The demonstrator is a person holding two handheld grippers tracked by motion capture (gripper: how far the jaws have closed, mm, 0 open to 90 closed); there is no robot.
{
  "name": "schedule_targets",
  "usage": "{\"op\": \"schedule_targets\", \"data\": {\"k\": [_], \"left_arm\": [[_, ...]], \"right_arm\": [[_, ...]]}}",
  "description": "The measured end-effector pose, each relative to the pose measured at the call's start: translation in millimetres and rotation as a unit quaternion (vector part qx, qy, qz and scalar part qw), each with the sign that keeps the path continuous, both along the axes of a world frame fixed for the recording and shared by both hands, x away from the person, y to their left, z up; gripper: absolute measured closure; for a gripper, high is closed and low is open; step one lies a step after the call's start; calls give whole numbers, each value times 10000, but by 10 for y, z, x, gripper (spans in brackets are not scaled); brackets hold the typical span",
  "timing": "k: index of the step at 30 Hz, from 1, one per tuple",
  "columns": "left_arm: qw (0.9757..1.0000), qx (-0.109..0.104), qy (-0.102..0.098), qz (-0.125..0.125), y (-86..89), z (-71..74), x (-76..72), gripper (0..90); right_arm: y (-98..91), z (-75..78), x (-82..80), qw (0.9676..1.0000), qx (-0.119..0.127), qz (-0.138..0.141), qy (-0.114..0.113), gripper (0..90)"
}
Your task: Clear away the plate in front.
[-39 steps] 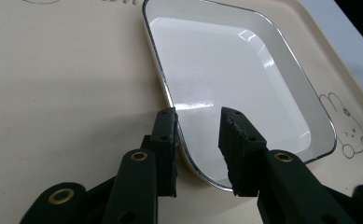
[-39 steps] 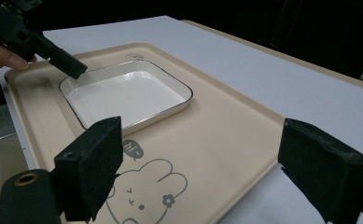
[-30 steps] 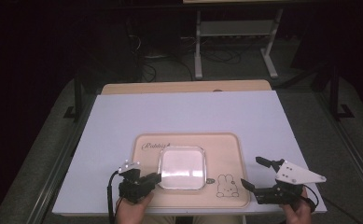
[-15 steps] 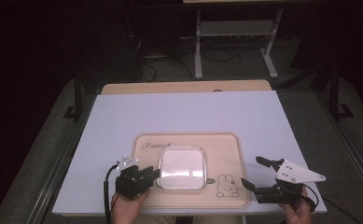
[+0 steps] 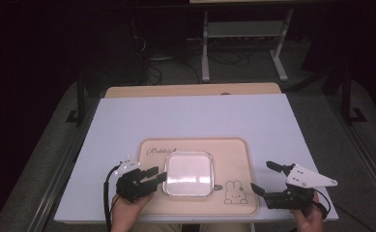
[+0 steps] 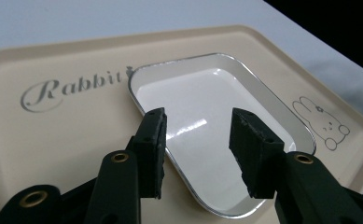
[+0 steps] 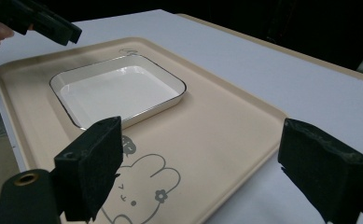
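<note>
A white square dish point(image 5: 188, 173) with a thin silver rim sits in the beige rabbit-print tray point(image 5: 234, 152). My left gripper point(image 5: 160, 174) is at the dish's left edge, held by a hand. In the left gripper view its jaws point(image 6: 198, 116) stand apart over the near rim of the dish point(image 6: 216, 98); they have just been opening, and neither pad presses on it. My right gripper point(image 5: 260, 175) hovers wide open by the tray's right edge. Between its fingers point(image 7: 202, 135) are only the tray point(image 7: 216, 126) and its rabbit drawing.
The tray lies near the front edge of a white table top point(image 5: 190, 118). A wooden board point(image 5: 190, 90) edges the far side. Beyond it stand a metal frame point(image 5: 243, 34) and cables on a dark floor.
The left gripper's jaws stand wider apart than before, and its hand has shifted slightly at the dish's left edge. The right gripper and the dish have not moved.
</note>
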State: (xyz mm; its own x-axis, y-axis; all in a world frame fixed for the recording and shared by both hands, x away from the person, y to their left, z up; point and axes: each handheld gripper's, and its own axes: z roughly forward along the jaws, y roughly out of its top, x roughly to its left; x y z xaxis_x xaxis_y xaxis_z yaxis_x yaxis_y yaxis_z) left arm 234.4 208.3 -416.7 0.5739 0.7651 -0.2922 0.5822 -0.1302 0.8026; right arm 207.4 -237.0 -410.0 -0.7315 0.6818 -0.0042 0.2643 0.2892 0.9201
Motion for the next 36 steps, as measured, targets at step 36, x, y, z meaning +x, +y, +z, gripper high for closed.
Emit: {"op": "schedule_targets", "data": {"k": [36], "left_arm": [[9964,351,-772,-55,745,130,20,315]], "right_arm": [[-47,-32,71,9994,-38,-324,111,131]]}}
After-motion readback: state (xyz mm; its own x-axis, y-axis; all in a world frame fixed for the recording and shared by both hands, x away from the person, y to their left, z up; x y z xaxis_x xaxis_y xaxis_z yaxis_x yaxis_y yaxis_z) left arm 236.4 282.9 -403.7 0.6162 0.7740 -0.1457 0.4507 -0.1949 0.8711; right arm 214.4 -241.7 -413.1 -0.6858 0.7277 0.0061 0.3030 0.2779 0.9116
